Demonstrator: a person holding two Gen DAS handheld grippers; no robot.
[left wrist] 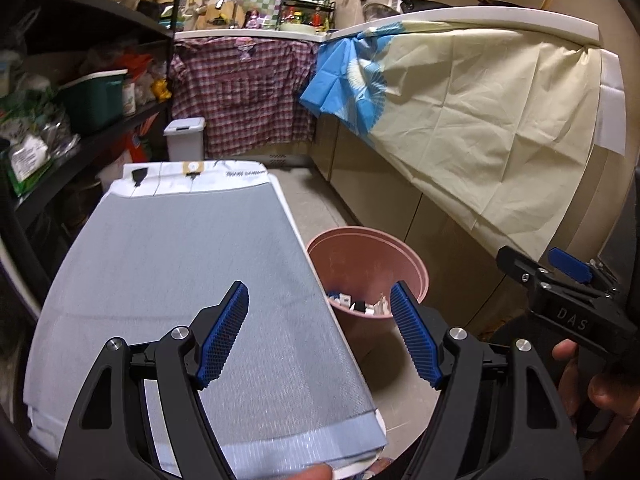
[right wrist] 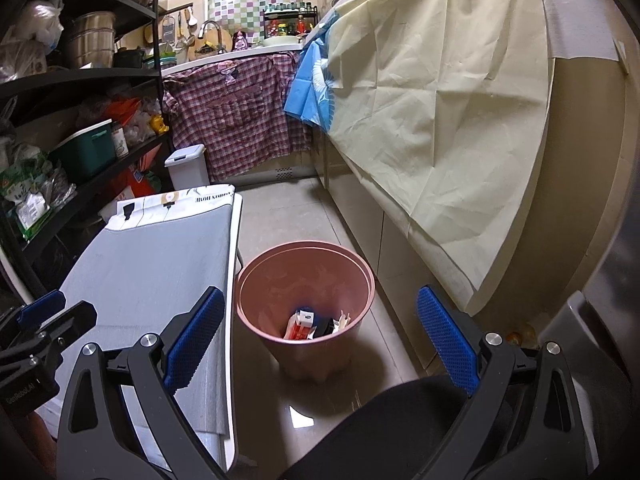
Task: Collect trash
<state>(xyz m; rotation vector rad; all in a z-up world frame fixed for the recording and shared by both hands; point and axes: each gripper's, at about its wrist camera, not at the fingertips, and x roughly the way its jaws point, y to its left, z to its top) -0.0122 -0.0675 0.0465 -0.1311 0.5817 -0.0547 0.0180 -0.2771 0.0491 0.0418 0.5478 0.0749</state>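
Left wrist view: left gripper jaws spread wide, nothing between them, hovering over the near right edge of the tabletop (grey mat cover, white patterned cloth at the far end). Pink trash bin stands on the floor just right of the tabletop, trash visible at its bottom: white scraps, something dark. Right gripper enters at the right edge, held by a hand; its jaw gap cannot be judged from here. Plaid shirt hangs at the back, cream sheet drapes the counter on the right.

Right wrist view: right gripper wide open and empty, aimed down toward the trash bin. Trash lies inside the bin (red-and-white carton, dark piece, pale scraps). Tabletop to the left of the bin, bare of litter. Left gripper body shows at the left edge. Small white lidded bin sits on the floor beyond the tabletop
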